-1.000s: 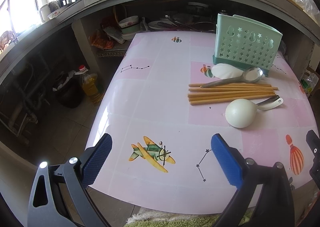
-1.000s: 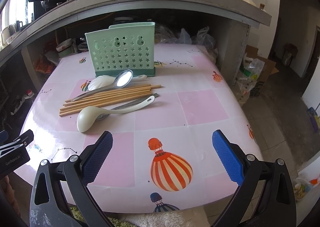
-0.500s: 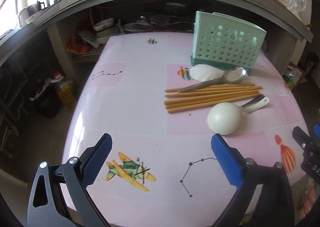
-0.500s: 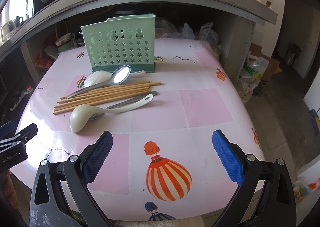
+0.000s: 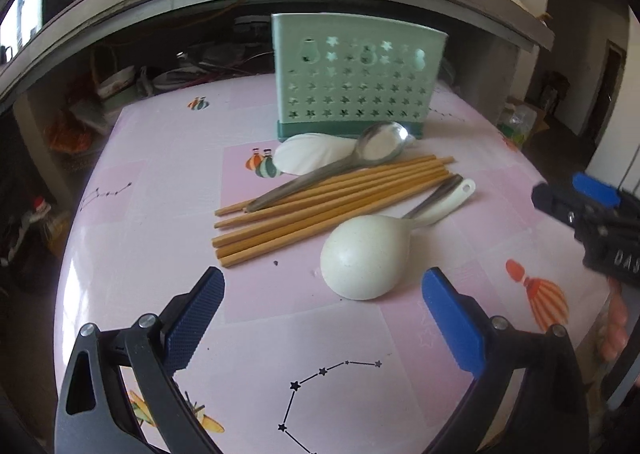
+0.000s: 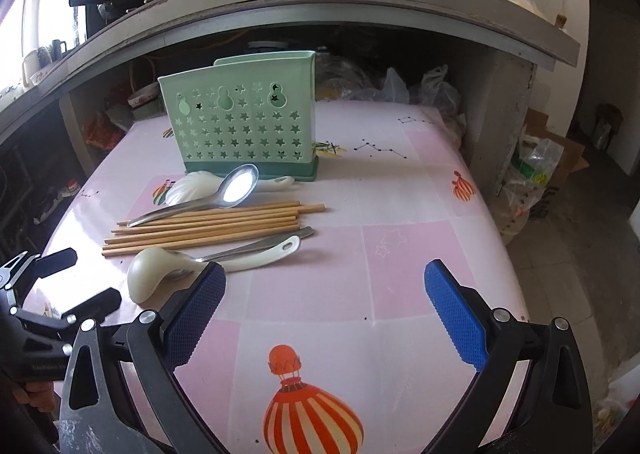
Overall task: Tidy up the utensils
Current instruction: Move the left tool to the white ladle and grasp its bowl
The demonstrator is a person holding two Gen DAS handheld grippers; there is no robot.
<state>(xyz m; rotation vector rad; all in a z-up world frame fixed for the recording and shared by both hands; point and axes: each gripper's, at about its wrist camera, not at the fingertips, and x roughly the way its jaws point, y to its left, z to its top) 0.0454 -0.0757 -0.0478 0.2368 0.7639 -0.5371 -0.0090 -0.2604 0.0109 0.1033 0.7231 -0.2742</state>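
A mint-green utensil holder (image 5: 354, 74) (image 6: 244, 120) with star cut-outs stands upright at the back of the pink table. In front of it lie a white spoon (image 5: 308, 158) (image 6: 192, 184), a metal spoon (image 5: 380, 144) (image 6: 238, 188), several wooden chopsticks (image 5: 320, 202) (image 6: 208, 226) and a cream ladle (image 5: 366, 254) (image 6: 152, 272) over another metal spoon's handle (image 6: 260, 246). My left gripper (image 5: 322, 312) is open, just short of the ladle's bowl. My right gripper (image 6: 322, 306) is open above the table, with its left finger beside the ladle's handle.
The table (image 5: 160, 214) (image 6: 400, 246) has a rounded front edge and drops to the floor on both sides. A grey shelf (image 6: 360, 2) overhangs the back with pots on it. Plastic bags (image 6: 532, 170) and boxes sit on the floor to the right.
Both grippers have moved forward toward the utensils. The left one swung right and now faces the ladle's bowl closely. Both have stayed open.
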